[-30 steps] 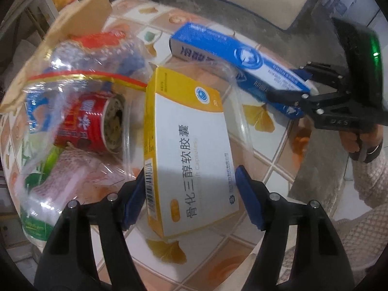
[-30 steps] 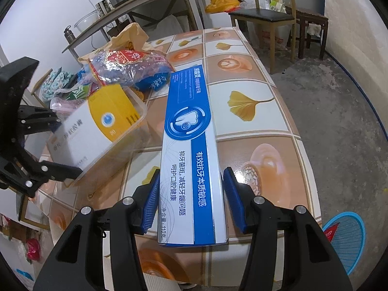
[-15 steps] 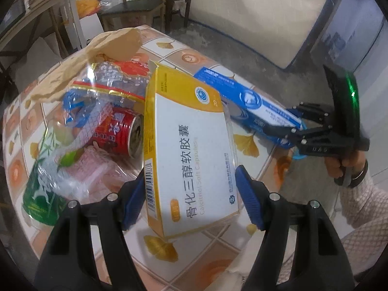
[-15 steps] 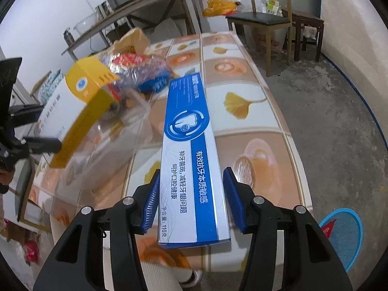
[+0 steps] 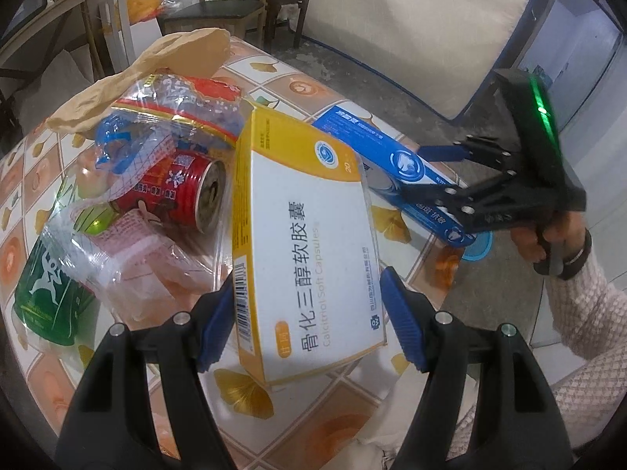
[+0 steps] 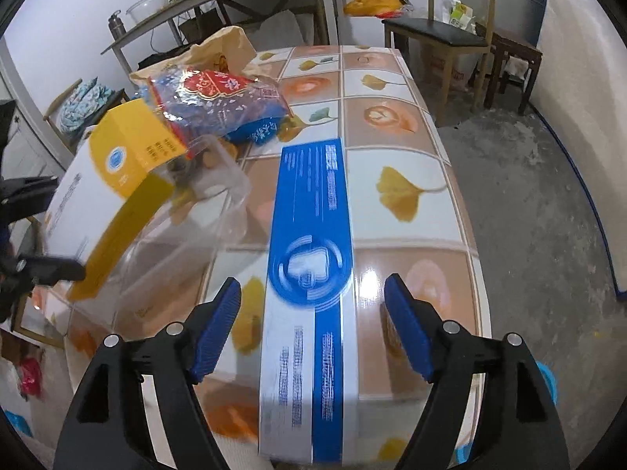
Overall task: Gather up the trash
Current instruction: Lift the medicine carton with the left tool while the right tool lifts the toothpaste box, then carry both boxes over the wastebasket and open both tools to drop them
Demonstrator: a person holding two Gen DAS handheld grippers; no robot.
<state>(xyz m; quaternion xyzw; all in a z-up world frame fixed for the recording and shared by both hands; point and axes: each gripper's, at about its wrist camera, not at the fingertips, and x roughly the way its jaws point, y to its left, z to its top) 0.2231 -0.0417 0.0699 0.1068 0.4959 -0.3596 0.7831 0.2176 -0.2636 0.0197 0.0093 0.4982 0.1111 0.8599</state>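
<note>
My left gripper [image 5: 309, 325] is shut on a yellow-and-white medicine box [image 5: 305, 243] and holds it tilted above the tiled table [image 5: 333, 395]. The same box [image 6: 113, 180] shows at the left of the right wrist view. My right gripper [image 6: 313, 325] is opening its jaws. A long blue-and-white toothpaste box [image 6: 309, 258] lies blurred between them with a gap at each pad, its near end past the table's front edge. From the left wrist view the right gripper [image 5: 439, 174] straddles that toothpaste box [image 5: 376, 149].
A heap of trash lies on the left: a red can [image 5: 176, 192], a green can [image 5: 43, 293], a red-and-blue snack bag [image 6: 219, 105], a brown paper bag [image 5: 156, 62] and a clear plastic tub [image 6: 188, 227]. A chair [image 6: 443, 35] stands beyond the table.
The right jaws have spread off the blue toothpaste box, which now sits lower and blurred in that view. The left gripper has raised and tilted the yellow box off the table.
</note>
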